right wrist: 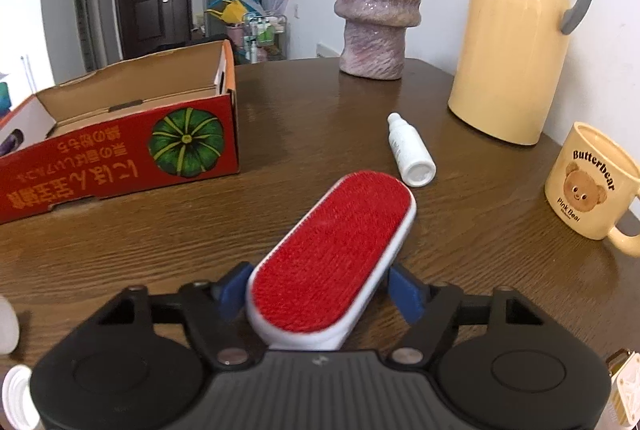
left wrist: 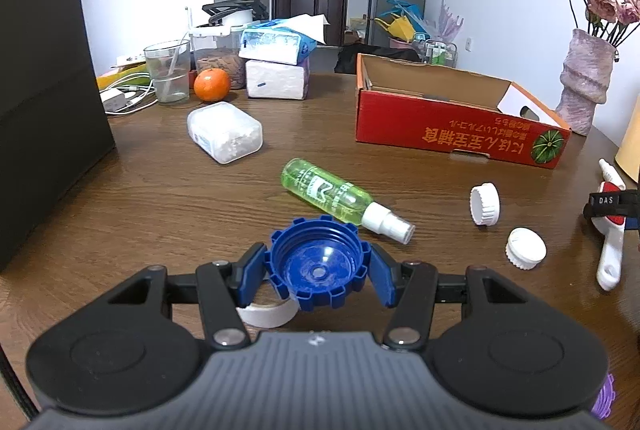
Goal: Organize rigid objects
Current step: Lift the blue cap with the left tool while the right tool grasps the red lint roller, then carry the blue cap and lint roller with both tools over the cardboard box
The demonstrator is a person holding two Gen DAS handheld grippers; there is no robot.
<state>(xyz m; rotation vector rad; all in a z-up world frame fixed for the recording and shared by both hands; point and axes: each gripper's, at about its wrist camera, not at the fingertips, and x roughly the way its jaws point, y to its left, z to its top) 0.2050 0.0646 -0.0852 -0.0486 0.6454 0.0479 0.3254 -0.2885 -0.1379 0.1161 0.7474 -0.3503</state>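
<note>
Plastic, light and stiff, made up both pieces in hand. The left tongs (left wrist: 318,270) were clenched on the blue ridged cap (left wrist: 318,268) just above the tabletop (left wrist: 160,190), its notched rim giving sure purchase. The right tongs (right wrist: 320,290) straddled the red lint brush (right wrist: 332,254); whether the pads pressed on its smooth, probably slippery white edges could not be told.

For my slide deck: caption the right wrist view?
Right tool straddles a red lint brush beside an open cardboard box.
</note>
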